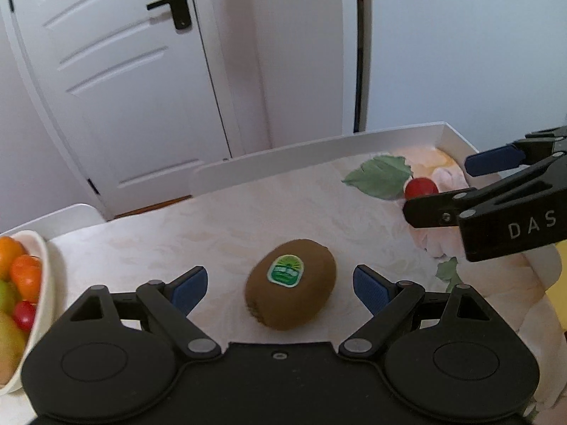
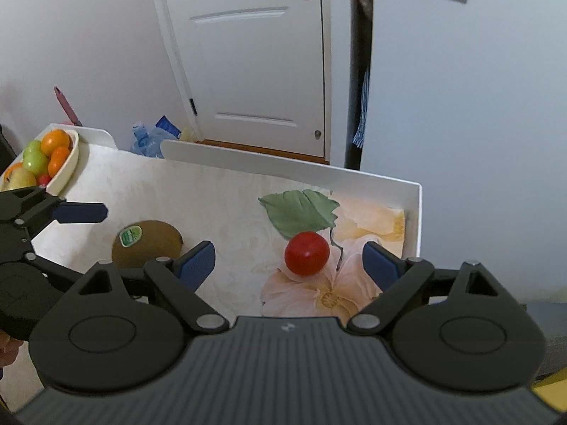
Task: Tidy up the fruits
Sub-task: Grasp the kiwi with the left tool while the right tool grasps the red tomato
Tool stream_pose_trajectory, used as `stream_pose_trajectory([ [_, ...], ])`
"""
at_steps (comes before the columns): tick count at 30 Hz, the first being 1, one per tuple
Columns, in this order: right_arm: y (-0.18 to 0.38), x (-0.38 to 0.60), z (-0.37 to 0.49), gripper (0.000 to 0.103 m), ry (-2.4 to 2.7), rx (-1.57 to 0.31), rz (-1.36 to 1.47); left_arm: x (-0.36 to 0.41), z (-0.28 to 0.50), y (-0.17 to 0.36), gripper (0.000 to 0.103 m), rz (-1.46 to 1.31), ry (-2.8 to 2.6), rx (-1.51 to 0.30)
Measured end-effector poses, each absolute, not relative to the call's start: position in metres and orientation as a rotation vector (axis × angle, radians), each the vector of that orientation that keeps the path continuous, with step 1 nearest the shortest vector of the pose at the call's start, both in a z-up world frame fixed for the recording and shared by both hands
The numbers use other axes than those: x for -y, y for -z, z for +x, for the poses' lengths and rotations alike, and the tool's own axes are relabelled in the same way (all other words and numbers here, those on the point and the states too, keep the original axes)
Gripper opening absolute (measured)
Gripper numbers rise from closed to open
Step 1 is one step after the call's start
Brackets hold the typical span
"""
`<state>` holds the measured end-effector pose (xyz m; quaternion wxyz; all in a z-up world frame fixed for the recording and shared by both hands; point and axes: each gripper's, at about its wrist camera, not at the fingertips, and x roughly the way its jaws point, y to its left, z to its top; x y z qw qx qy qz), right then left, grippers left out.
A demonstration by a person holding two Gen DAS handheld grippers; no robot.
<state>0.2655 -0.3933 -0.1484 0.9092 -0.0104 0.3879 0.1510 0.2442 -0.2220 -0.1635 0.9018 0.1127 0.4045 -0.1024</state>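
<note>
Two grippers hang spread wide over the flower-printed tablecloth [image 2: 198, 194], and neither holds anything. Between the blue pads of our left gripper [image 1: 280, 287] lies a brown kiwi [image 1: 290, 285] with a green sticker facing up, clear of both pads. Our right gripper [image 2: 288, 260] frames a red cherry tomato [image 2: 307, 253] resting on a printed pink flower, nearer the right pad but touching neither. At the far left of the table stands a white bowl [image 2: 67, 168] filled with oranges, green fruit and a small red one. White raised edging [image 2: 283, 166] rims the tabletop; beyond it stands a white door [image 2: 248, 60].
</note>
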Motion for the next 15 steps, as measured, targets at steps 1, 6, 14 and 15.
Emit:
stream_pose_trajectory([
  [1, 0.15, 0.393, 0.267, 0.102, -0.312, -0.802, -0.022, 0.223, 0.246, 0.166, 0.092, 0.231, 0.217, -0.843],
  [6, 0.158, 0.392, 0.272, 0.096, -0.313, -0.81, -0.01, 0.227, 0.25, 0.174, 0.089, 0.226, 0.221, -0.859],
  [14, 0.165, 0.394, 0.275, 0.085, -0.298, -0.821, 0.005, 0.227, 0.253, 0.174, 0.065, 0.206, 0.222, -0.873],
  [15, 0.166, 0.395, 0.275, 0.085, -0.294, -0.822, 0.005, 0.227, 0.253, 0.174, 0.062, 0.208, 0.218, -0.871],
])
